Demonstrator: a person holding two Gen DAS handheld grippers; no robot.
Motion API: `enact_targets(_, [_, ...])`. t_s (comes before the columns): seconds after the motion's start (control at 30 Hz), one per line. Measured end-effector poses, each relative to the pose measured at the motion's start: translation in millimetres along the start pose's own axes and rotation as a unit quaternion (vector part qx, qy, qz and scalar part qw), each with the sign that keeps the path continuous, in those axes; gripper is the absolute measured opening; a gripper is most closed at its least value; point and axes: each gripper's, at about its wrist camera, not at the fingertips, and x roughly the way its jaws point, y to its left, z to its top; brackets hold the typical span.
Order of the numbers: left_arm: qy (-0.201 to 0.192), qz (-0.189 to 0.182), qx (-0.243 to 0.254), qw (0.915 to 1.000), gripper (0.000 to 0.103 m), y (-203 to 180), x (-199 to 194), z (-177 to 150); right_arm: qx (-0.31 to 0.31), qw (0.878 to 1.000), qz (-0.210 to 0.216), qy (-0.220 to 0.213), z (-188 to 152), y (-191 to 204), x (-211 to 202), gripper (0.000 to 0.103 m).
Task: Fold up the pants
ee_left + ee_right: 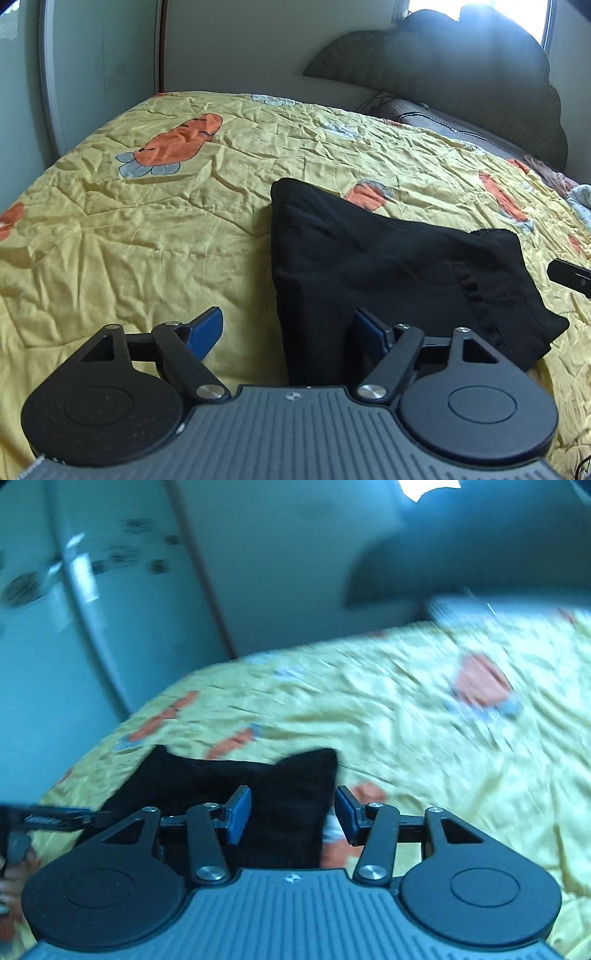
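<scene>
The black pants (388, 266) lie folded in a compact pile on the yellow bedspread (147, 229). My left gripper (286, 334) is open just above the pile's near left edge, with one blue pad over the bedspread and the other over the cloth. In the blurred right wrist view the pants (236, 779) lie under my right gripper (291, 814), which is open over the pile's right edge. The left gripper (51, 819) shows at the far left there, and the right gripper's tip (569, 277) shows at the right edge of the left wrist view.
The bedspread has orange carrot prints (181, 140). A padded dark headboard (461, 66) and a pillow (436, 118) are at the far right. A pale wardrobe (74, 609) stands beyond the bed's left side.
</scene>
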Motion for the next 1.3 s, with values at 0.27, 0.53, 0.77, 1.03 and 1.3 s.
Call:
enact_targets(0.27, [0.002,0.021,0.006,0.9998,0.086,-6.8,-11.6,-14.3,-0.075,0.994,-0.038,0.073,-17.2,40.2,31.6,0.053])
enact_targets(0.53, [0.000,0.028,0.013,0.9995,0.091,-22.0,-39.0,-38.3,-0.023,0.999,-0.037,0.014,-28.4,58.9,-23.8,0.086])
enact_targets(0.77, [0.017,0.023,0.004,0.9996,0.092,-34.6,-49.9,-61.3,-0.011,0.999,-0.042,0.029,-45.3,91.4,-49.4,0.090])
enact_targets(1.03, [0.028,0.026,-0.002,0.9993,0.092,-38.9,-52.4,-80.6,-0.020,0.997,-0.069,0.033,-66.2,118.1,-61.6,0.102])
enact_targets(1.3, [0.021,0.041,-0.002,0.9990,0.093,-33.4,-55.5,-87.7,-0.012,0.993,-0.099,0.059,-81.5,120.9,-45.5,0.102])
